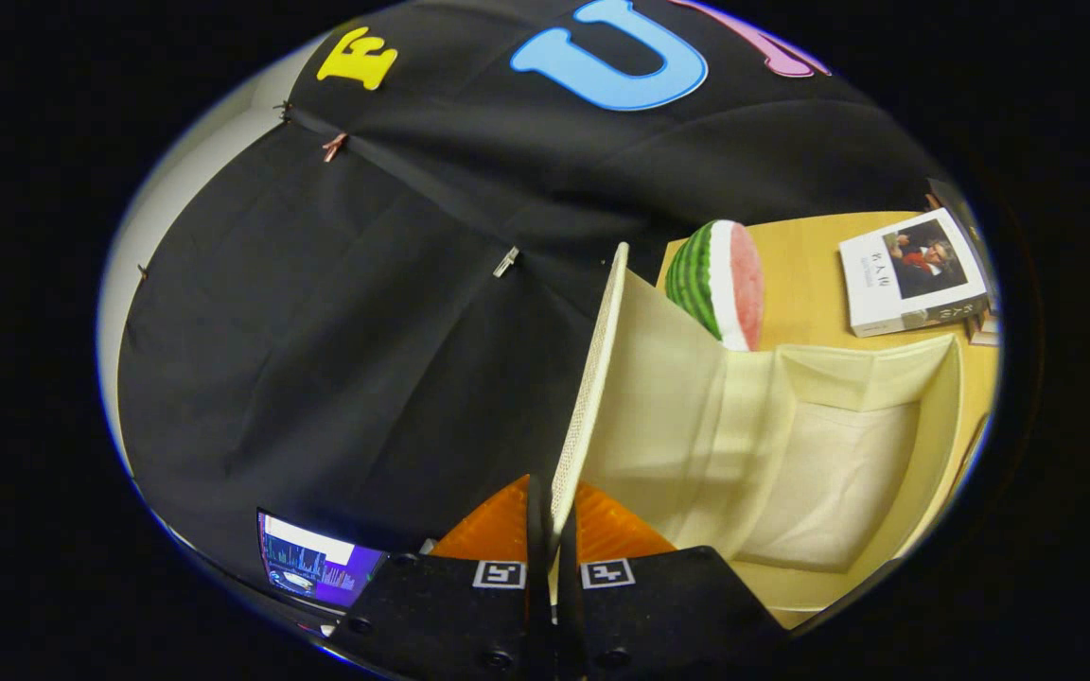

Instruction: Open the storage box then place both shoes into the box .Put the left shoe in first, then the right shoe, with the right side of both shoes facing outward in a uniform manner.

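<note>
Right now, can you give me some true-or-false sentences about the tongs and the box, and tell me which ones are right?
1. The tongs are pinching the edge of the box lid. True.
2. The storage box is closed. False: its lid stands lifted and the pale inside shows.
3. A shoe is already inside the box. False: the part of the inside that shows holds no shoe.
4. A watermelon slice toy sits beyond the box. True.
5. A book lies inside the box. False: it lies on the table past the box.
</note>
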### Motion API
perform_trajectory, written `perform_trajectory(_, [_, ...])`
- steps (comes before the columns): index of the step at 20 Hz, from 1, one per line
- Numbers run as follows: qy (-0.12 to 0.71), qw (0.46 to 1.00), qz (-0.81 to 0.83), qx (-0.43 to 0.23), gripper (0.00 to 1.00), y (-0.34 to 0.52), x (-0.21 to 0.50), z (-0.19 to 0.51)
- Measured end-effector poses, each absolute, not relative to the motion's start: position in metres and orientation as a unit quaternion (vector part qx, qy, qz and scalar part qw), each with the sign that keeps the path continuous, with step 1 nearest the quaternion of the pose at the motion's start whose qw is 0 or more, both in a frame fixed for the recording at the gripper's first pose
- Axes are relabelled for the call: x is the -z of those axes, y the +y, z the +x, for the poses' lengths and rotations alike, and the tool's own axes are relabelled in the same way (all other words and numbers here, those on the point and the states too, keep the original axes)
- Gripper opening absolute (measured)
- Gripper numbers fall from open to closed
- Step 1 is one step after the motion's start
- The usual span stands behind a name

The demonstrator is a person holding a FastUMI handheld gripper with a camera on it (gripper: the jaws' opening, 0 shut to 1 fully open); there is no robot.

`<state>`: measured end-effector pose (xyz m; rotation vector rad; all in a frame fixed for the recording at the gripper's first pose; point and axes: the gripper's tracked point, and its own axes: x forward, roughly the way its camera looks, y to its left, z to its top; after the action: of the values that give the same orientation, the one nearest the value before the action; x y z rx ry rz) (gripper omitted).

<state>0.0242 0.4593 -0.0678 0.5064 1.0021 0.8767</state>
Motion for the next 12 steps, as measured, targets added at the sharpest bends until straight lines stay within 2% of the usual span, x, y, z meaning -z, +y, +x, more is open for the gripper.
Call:
perform_trajectory(10, [0.473,0.763,0.182,-0.402,0.07,0.506,0.098,0.018])
perform_trajectory(12, [0.456,0.770,0.172,-0.412,0.13,0.498,0.090,0.018])
